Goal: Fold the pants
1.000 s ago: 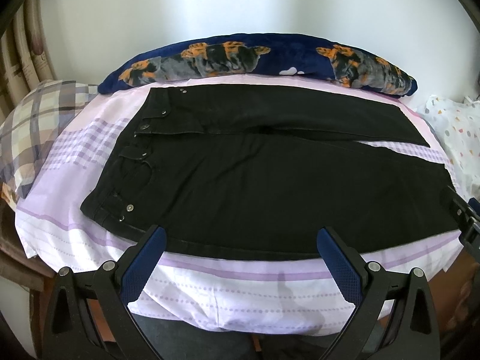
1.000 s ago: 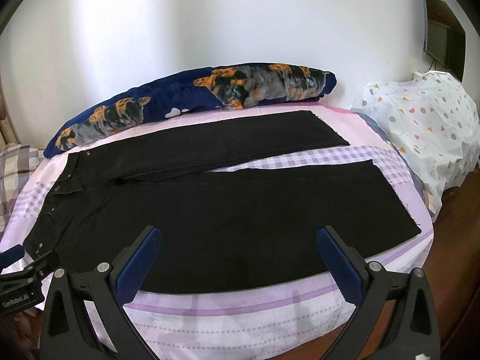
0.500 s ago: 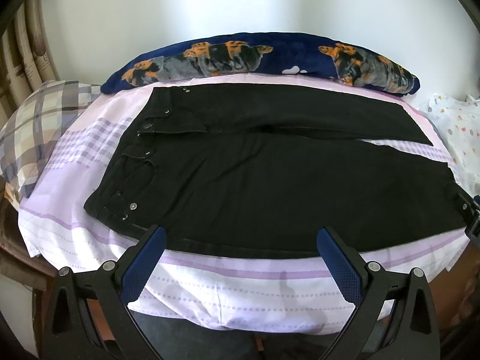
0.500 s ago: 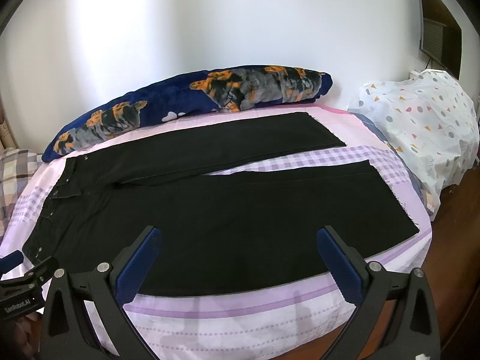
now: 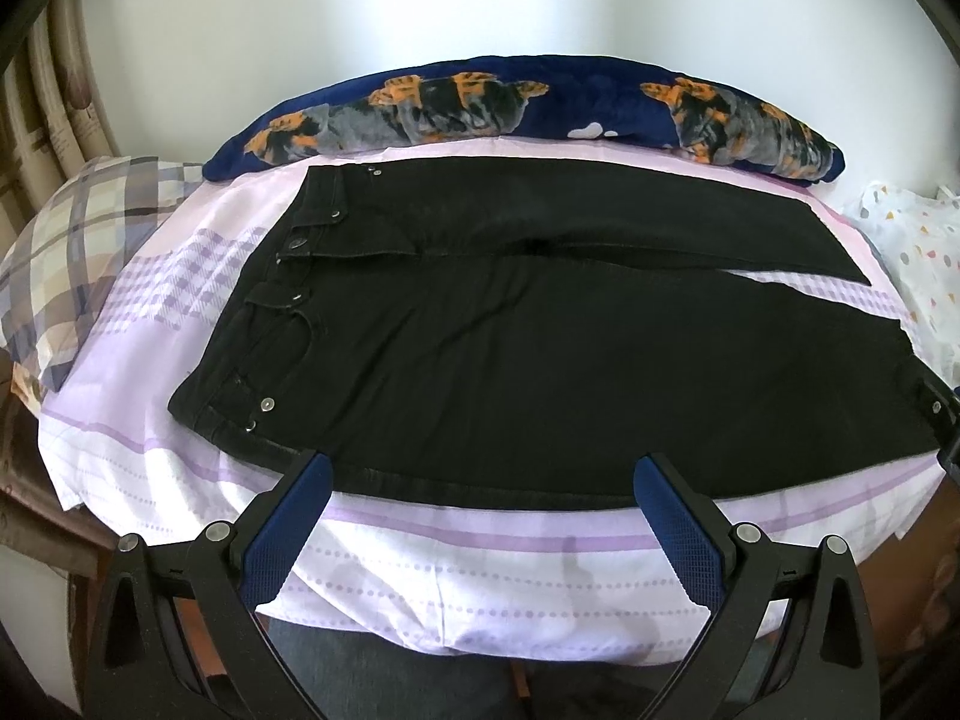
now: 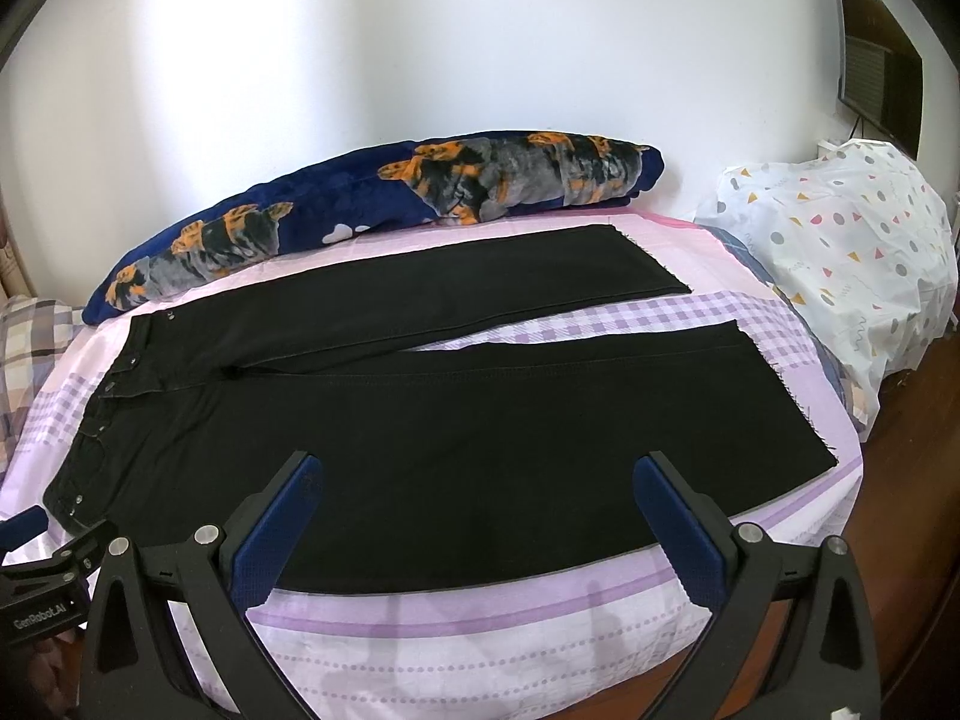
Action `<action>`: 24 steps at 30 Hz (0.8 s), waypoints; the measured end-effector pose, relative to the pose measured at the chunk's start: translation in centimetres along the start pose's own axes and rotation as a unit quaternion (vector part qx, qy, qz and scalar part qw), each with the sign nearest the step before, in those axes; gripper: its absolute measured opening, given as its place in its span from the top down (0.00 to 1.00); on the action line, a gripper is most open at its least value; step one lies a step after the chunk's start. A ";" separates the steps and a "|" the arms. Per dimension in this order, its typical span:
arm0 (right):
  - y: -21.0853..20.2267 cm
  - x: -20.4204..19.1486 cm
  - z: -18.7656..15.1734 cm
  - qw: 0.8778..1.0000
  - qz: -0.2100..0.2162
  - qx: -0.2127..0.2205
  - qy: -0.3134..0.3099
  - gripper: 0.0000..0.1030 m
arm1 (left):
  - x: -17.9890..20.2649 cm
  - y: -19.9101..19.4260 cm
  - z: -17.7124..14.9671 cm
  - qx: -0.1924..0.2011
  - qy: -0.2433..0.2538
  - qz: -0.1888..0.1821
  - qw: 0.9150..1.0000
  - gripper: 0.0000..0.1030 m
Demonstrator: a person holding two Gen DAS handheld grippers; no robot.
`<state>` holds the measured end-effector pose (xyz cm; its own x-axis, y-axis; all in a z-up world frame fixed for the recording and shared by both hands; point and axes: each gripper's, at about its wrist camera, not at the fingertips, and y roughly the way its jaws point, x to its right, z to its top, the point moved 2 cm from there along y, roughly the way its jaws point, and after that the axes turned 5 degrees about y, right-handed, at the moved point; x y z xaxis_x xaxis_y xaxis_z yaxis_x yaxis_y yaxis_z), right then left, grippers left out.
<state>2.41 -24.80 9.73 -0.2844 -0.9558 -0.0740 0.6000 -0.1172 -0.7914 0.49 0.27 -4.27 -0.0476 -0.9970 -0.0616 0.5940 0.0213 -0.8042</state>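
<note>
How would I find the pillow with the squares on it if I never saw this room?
Start at the bed with the black pants spread flat on its purple sheet. Follow the pants to their waistband and look just past that end of the bed. There lies the plaid pillow, in crossed cream, brown and grey stripes, unlike the long navy blanket with orange-and-grey animal prints along the wall.

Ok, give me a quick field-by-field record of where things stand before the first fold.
pants: black, spread flat on the bed, legs apart, not yet folded
waistband: on the left side, snaps visible
hems: on the right side, frayed edges
left gripper: open, empty, at the near edge by the waist end
right gripper: open, empty, at the near edge by the leg end
sheet: lilac and white, under the pants
blanket: navy with orange print, rolled along the wall behind the pants
</note>
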 end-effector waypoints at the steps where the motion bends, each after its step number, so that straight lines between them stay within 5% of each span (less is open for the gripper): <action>1: 0.0 0.0 0.0 1.000 0.000 0.000 0.000 0.00 | 0.0 0.0 0.0 0.000 0.000 0.000 1.000 0.03; 24: 0.0 0.6 0.1 1.000 -0.001 0.000 0.001 0.00 | 0.1 0.4 -0.4 -0.002 -0.003 -0.004 1.000 0.03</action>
<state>2.33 -25.40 9.69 -0.2869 -0.9552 -0.0731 0.5994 -0.1194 -0.7915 0.41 0.18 -4.86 -0.0472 -0.9976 -0.0510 0.5910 0.0133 -0.8065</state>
